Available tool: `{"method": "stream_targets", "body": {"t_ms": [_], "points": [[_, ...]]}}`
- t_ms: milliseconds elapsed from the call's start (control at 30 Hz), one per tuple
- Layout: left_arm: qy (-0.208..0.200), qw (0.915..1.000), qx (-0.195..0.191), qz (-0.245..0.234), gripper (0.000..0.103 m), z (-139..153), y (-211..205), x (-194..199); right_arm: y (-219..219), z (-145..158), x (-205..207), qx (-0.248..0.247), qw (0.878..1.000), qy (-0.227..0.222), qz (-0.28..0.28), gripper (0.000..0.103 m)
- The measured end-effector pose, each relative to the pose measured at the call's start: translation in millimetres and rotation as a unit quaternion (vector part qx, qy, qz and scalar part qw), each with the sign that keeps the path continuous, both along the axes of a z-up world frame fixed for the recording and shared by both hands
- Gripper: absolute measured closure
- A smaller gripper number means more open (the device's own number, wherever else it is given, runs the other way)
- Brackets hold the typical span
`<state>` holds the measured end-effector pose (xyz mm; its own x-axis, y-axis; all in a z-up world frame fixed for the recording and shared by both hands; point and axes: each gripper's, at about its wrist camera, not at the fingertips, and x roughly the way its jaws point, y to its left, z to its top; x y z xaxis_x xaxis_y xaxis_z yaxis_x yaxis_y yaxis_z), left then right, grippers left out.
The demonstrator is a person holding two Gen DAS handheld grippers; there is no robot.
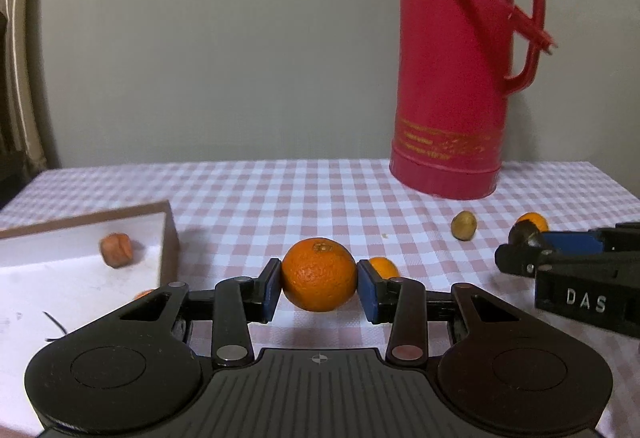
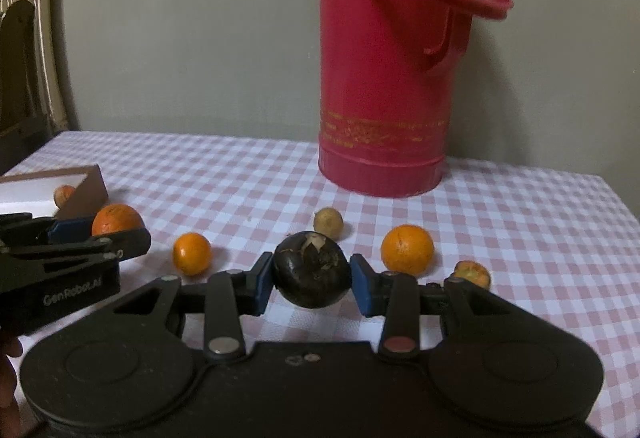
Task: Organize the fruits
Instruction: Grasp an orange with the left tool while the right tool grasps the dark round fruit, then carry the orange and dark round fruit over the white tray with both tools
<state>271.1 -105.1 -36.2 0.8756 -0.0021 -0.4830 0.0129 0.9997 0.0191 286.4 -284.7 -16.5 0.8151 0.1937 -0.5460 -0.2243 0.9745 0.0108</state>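
Box [image 1: 170, 234]: a shallow white-lined box is seen at the far left of the checked tablecloth [image 1: 280, 189], with one small reddish-orange fruit [image 1: 116, 250] lying inside.
Left gripper [image 1: 319, 284]: its blue pads are clamped on an orange [image 1: 319, 274], gripped across the widest part and held just above the cloth.
Orange handling: judged light and firm, with a dimpled rind that should resist slipping; a hard squeeze could bruise it.
Loose fruit: a small orange [image 2: 191, 253], a yellowish-brown fruit [image 2: 328, 222], another orange [image 2: 407, 249] and a partly hidden orange-brown fruit [image 2: 472, 273] are left lying apart on the cloth.
Right gripper [image 2: 312, 282]: its jaws are closed on a dark round fruit [image 2: 312, 276], taken at both sides, clear of the cloth.
Dark fruit handling: judged smooth-skinned and rounder, so likelier to slip; a centred grip at mid-height is advised.
Flask [image 2: 384, 77]: a tall red flask is stood at the back right.
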Motion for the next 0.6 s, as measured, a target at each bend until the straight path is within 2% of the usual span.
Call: {"method": "stream_targets", "body": {"t_ms": [300, 600], "points": [[-0.020, 0.9997, -0.012, -0.003, 0.063, 15.6, 9.9, -36.4, 7.2, 24.2, -36.0, 0.009, 1.000, -0.027, -0.004, 0.071], [-0.032, 0.9994, -0.012, -0.009, 0.063, 23.0, 6.5, -67.9, 12.2, 30.0, -73.3, 0.009, 0.999, -0.039, -0.006, 0.071]]}}
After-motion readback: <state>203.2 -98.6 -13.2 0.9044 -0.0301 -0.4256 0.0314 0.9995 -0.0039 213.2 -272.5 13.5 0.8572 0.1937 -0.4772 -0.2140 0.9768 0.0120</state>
